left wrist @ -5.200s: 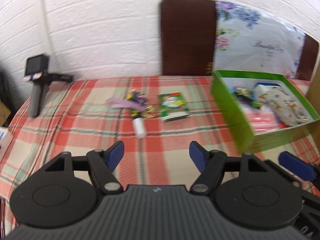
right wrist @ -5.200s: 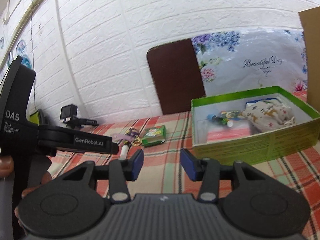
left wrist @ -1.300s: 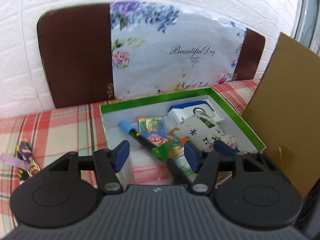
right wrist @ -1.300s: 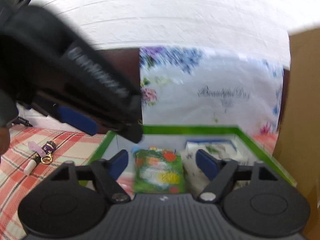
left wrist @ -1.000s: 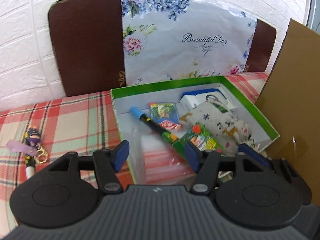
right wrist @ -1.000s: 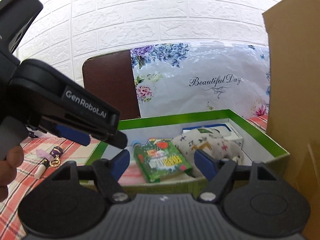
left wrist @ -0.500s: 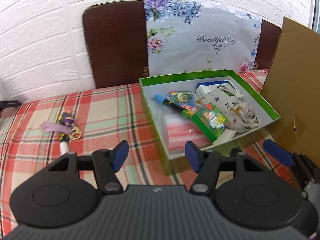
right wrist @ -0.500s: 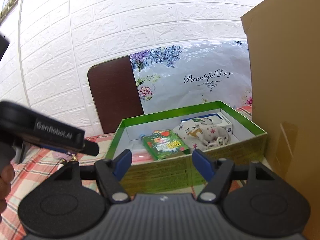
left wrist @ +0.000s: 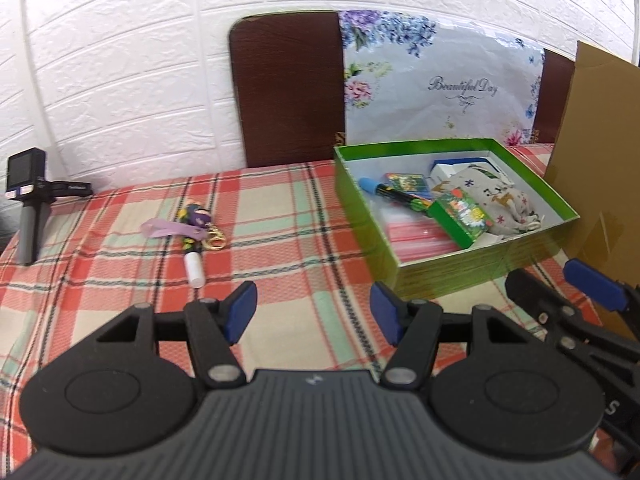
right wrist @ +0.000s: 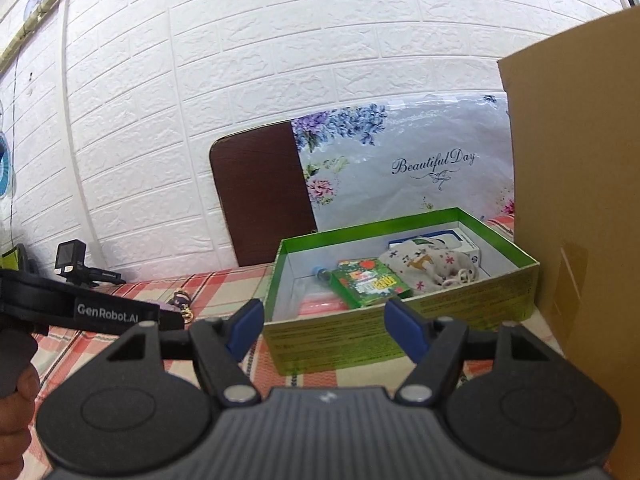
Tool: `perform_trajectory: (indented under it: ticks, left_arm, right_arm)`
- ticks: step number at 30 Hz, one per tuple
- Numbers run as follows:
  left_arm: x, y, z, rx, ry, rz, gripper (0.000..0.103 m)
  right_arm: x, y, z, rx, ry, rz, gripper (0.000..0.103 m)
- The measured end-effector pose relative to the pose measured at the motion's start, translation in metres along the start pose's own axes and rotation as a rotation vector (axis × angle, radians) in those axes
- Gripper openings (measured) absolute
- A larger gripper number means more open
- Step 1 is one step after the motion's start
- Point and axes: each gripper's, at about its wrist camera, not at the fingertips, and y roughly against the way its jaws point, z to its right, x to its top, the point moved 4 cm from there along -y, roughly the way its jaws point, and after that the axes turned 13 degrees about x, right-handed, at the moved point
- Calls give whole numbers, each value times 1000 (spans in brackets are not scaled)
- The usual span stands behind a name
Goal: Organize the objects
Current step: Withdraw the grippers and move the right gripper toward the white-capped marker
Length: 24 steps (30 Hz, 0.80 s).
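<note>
Both claws backed off; bag (left wrist: 440,80) reads "Beautiful Day"

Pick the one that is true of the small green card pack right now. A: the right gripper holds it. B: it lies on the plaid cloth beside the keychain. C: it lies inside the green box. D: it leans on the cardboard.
C: the green card pack rests inside the green box, propped on the marker and pouch; both grippers are open and empty.

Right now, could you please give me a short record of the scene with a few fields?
left hand-held gripper: open, holds nothing
right hand-held gripper: open, holds nothing
box: green, open top, on the plaid cloth
in box: pen, green packet, pouch
outside box: keychain, white tube
</note>
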Motion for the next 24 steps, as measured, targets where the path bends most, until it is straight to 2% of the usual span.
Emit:
perform_trajectory:
  ticks: [5, 10, 17, 24]
  left_arm:
    - [-9, -4, -18, 42, 12, 7, 64]
    - [-21, -18, -40, 91, 34, -21, 64]
    - [-31, -43, -82, 195, 56, -27, 65]
    - [-41, -72, -120, 227, 110, -63, 69]
  right_arm:
    - [-5, -3, -16, 32, 34, -25, 67]
    - [-15, -14, -34, 61, 67, -68, 67]
    - [-23, -36, -57, 88, 108, -124, 67]
    - [-32, -62, -78, 126, 135, -197, 67]
